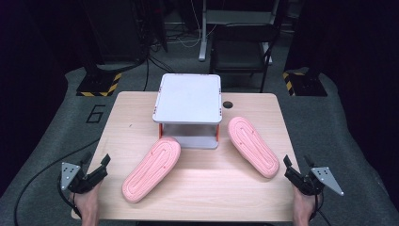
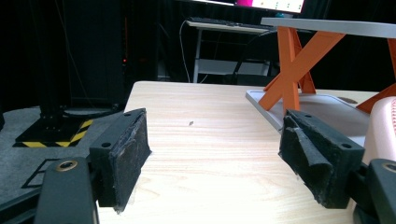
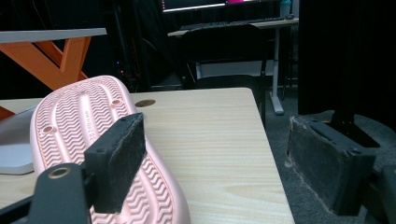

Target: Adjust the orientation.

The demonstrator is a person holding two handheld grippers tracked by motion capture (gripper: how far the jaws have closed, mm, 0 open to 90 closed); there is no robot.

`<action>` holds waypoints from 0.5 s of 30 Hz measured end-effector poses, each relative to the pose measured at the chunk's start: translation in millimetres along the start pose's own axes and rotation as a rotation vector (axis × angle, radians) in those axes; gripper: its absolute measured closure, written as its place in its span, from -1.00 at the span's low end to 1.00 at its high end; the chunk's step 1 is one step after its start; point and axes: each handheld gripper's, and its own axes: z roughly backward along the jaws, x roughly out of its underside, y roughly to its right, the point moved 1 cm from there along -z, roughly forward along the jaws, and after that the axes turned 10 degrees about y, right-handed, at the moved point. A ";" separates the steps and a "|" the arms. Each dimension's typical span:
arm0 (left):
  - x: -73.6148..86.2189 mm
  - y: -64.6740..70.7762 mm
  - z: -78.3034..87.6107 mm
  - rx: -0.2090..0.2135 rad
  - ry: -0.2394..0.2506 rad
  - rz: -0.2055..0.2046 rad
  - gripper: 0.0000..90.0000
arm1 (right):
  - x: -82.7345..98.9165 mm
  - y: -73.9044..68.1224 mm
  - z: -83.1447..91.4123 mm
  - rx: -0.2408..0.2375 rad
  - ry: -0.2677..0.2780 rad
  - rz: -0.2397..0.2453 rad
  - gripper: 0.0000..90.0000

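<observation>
Setting: a pale wooden counter [image 1: 197,188] is carrying a small two-tier rack with a grey-white top and orange X-shaped legs [image 1: 189,98], standing at the far middle.
Left slipper: a pink rubber slipper lying sole-up [image 1: 151,168] is resting diagonally at the left of the rack, its far end touching or just meeting the rack's lower tray.
Right slipper: a second pink rubber slipper, sole-up with a zigzag tread [image 1: 253,146], is lying diagonally at the right of the rack, just beside it.
Left tongs: the left tongs [image 1: 96,170] are hovering at the near left corner of the counter, jaws standing wide apart and holding nothing; in the left gripper view bare wood is showing between the pads, with the left slipper's edge at the far right.
Right tongs: the right tongs [image 1: 295,170] are hovering at the near right edge, jaws wide apart and empty; in the right gripper view the right slipper's sole [image 3: 93,135] is lying behind the left pad, not between the two.
Step in hand, judged: both tongs are lining up, each likely for its nearer slipper.
Risk, grip: the soles are broad and flat, so jaws closing across the width may be slipping off the rounded rim.
Risk, alignment: the right tongs are standing partly off the counter's edge, so closing here would be catching nothing.
Risk, rack: dragging the left slipper may be nudging the light rack.
</observation>
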 end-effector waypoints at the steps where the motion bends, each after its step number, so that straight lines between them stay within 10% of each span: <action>1: 0.0 0.0 0.0 0.000 0.000 0.000 -0.48 | 0.0 0.0 0.0 0.000 0.000 0.000 -0.56; 15: 0.3 6.5 -2.2 -0.007 0.006 -0.016 -0.71 | 1.7 -1.5 -3.1 -0.007 -0.020 0.005 -0.55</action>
